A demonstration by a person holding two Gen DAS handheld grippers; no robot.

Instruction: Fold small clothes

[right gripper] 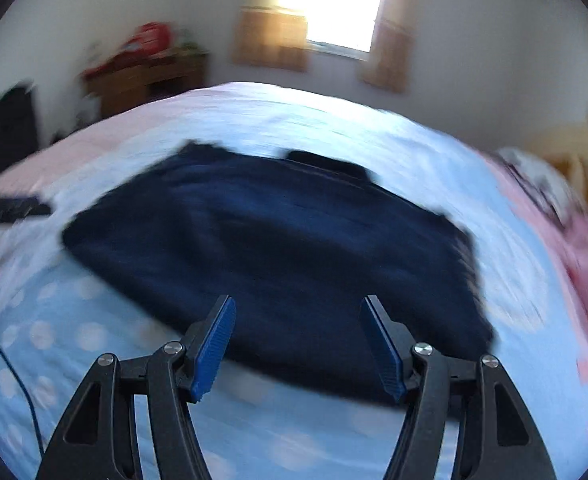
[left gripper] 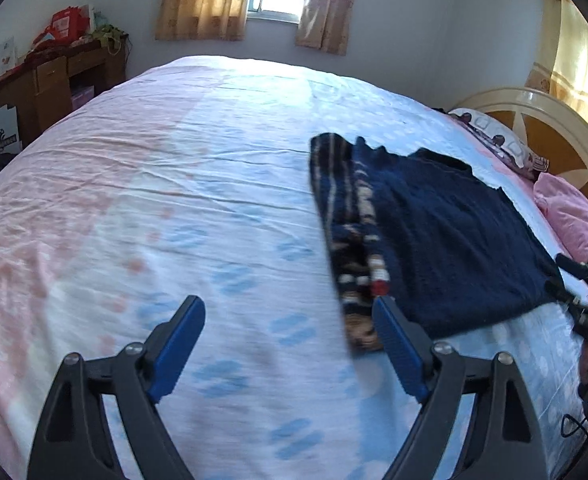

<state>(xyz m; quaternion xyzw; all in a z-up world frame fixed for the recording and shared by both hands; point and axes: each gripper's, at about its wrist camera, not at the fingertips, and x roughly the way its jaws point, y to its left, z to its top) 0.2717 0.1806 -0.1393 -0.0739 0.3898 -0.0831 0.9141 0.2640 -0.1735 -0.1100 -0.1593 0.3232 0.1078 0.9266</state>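
The left gripper (left gripper: 289,312) hangs low over the bed sheet (left gripper: 173,200), angled forward and down, its jaws spread wide with nothing between them; the right-hand blue pad (left gripper: 398,344) sits just at the near corner of the navy sweater (left gripper: 446,240), though whether it touches the cloth I cannot tell. The sweater lies flat on the sheet toward the headboard (left gripper: 542,136) side, with a striped sleeve (left gripper: 354,240) folded in along its left edge. The right gripper (right gripper: 298,312) is poised above the near hem of the same garment (right gripper: 277,248), tilted forward, its jaws also parted wide and empty; that view is smeared by blur. It also shows at the sweater's far right corner in the left view (left gripper: 582,292). No lettering is legible anywhere; the boxes on the wooden desk (left gripper: 53,80) are too small to read. A pink pillow (left gripper: 574,216) rests beside the headboard.
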